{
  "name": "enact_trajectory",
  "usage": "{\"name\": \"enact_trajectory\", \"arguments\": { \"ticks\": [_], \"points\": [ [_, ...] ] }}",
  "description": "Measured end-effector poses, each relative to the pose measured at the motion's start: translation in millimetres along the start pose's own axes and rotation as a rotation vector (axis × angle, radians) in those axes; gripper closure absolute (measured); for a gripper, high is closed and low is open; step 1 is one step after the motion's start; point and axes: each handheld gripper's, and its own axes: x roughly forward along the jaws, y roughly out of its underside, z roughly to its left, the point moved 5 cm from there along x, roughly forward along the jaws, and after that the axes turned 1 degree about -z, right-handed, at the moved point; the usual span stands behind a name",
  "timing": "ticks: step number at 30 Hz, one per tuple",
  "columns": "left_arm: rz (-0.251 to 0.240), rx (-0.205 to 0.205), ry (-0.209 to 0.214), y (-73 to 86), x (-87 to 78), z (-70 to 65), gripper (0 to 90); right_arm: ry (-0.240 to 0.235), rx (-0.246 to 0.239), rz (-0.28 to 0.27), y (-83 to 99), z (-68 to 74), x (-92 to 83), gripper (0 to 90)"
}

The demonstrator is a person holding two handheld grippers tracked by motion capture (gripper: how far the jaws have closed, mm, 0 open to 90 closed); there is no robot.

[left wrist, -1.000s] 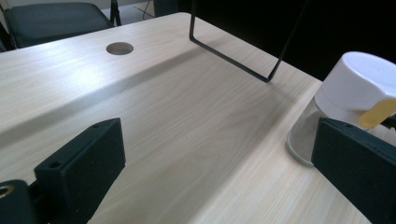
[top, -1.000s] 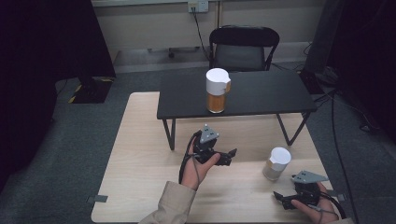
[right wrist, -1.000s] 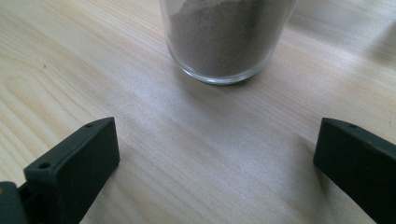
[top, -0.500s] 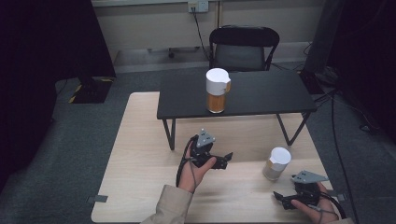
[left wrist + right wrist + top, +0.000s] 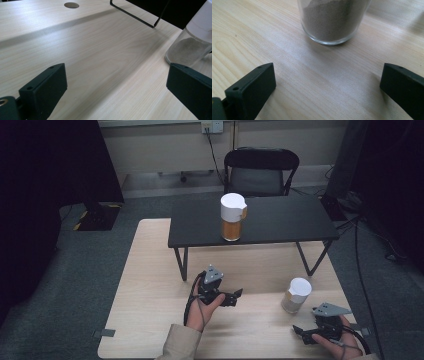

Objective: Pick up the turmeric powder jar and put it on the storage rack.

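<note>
A small glass jar (image 5: pixel 296 296) with a white lid and brownish powder stands on the light wooden table (image 5: pixel 150 285) at the right. My left gripper (image 5: pixel 236 297) is held open left of the jar, jaws pointing toward it, with nothing between them. In the left gripper view (image 5: pixel 115 82) the jar (image 5: pixel 190 47) stands beyond the right jaw. My right gripper (image 5: pixel 298 333) sits open near the front edge, just in front of the jar. The right gripper view (image 5: pixel 327 80) looks at the jar's base (image 5: pixel 333 22) close ahead, apart from the jaws.
A low black table (image 5: pixel 260 222) stands on the wooden table's far half, carrying a taller white-lidded jar (image 5: pixel 233 217) of orange contents. Its wire leg (image 5: pixel 135 17) and a cable hole (image 5: pixel 71 5) lie beyond my left gripper. A black chair (image 5: pixel 260 170) stands behind.
My left gripper has drifted slightly toward the person's side of the table. The right gripper and both jars have stayed put.
</note>
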Motion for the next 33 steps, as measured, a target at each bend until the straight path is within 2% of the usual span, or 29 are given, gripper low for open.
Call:
{"name": "enact_trajectory", "arguments": {
  "ticks": [33],
  "points": [
    [0.054, -0.051, -0.039, 46.6, -34.1, 26.8, 2.4, 0.000, 0.000, 0.000, 0.0, 0.0, 0.0, 0.0]
  ]
}}
